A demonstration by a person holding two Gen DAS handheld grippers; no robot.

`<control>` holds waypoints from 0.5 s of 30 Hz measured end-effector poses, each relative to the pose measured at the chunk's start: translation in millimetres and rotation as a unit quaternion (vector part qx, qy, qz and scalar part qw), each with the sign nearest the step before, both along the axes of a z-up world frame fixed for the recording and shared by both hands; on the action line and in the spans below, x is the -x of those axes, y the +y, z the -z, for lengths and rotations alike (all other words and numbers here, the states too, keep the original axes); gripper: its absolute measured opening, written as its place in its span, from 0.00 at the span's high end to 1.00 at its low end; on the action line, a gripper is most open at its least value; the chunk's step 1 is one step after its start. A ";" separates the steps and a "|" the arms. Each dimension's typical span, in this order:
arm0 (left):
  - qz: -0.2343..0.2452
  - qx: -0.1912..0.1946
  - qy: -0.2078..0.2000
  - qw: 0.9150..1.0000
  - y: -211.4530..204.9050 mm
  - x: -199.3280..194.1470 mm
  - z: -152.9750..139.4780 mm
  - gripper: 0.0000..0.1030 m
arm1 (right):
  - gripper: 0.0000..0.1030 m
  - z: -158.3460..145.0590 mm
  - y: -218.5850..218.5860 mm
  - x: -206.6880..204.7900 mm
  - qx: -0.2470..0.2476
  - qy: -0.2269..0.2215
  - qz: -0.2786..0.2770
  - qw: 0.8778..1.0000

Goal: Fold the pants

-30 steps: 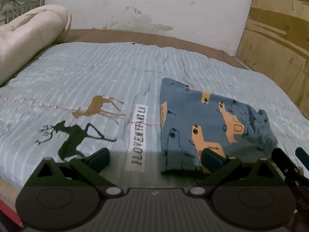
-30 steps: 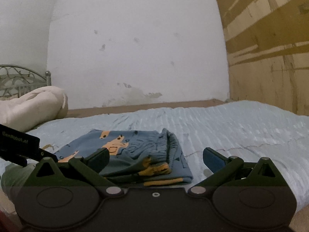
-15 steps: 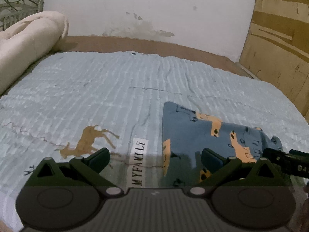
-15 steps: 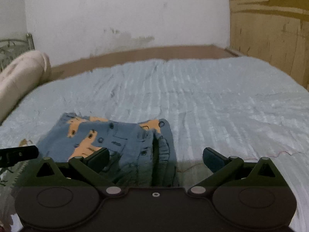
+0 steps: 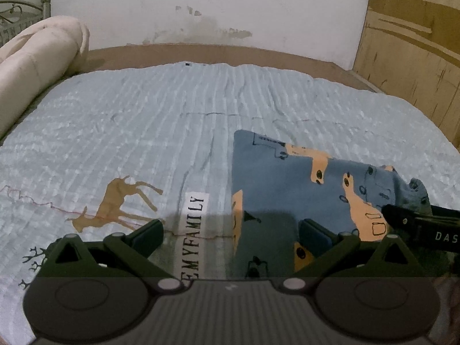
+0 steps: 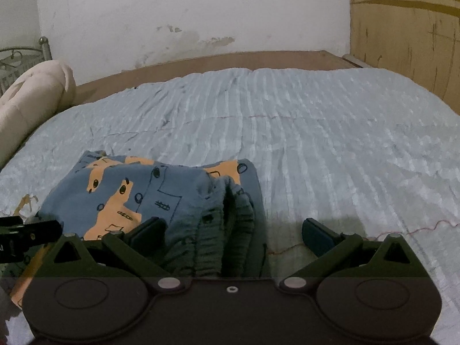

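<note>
The blue pants with orange prints lie folded into a compact stack on the pale blue bedspread. In the right wrist view the pants show their gathered waistband at the near right side. My left gripper is open and empty, hovering over the stack's left edge. My right gripper is open and empty, hovering over the waistband end. The right gripper's finger shows at the right edge of the left wrist view.
A rolled cream duvet lies along the bed's far left side, by a metal bed frame. A wooden wardrobe stands at the right. The bedspread bears deer prints and a text label.
Both grippers have lifted and tilted upward, away from the folded pants, and stayed open. The right wrist view rose from a low side view to look down on the stack.
</note>
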State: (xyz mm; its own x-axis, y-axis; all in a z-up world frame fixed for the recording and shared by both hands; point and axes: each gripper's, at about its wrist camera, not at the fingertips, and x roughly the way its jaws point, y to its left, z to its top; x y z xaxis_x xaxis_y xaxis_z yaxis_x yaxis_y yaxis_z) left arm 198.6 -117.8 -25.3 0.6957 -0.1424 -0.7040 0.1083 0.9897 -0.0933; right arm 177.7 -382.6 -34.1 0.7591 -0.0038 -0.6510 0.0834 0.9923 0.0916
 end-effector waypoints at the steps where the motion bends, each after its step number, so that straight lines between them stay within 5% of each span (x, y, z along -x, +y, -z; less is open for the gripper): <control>1: 0.000 0.001 0.002 1.000 0.1 -0.6 0.1 0.01 | 0.01 0.6 -0.3 0.2 -0.002 0.000 0.000 1.000; 15: 0.011 -0.005 0.039 0.999 -0.2 -12.7 -3.8 0.01 | 0.01 9.8 -9.2 3.1 -0.034 -0.009 -0.009 0.999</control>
State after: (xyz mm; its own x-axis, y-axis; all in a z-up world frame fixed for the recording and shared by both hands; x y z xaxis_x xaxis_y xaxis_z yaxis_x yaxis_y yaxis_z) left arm 211.3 -118.0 -21.5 0.6353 -0.1488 -0.7578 0.1221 0.9883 -0.0917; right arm 174.6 -391.9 -44.0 0.7700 0.0528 -0.6358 0.0643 0.9851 0.1596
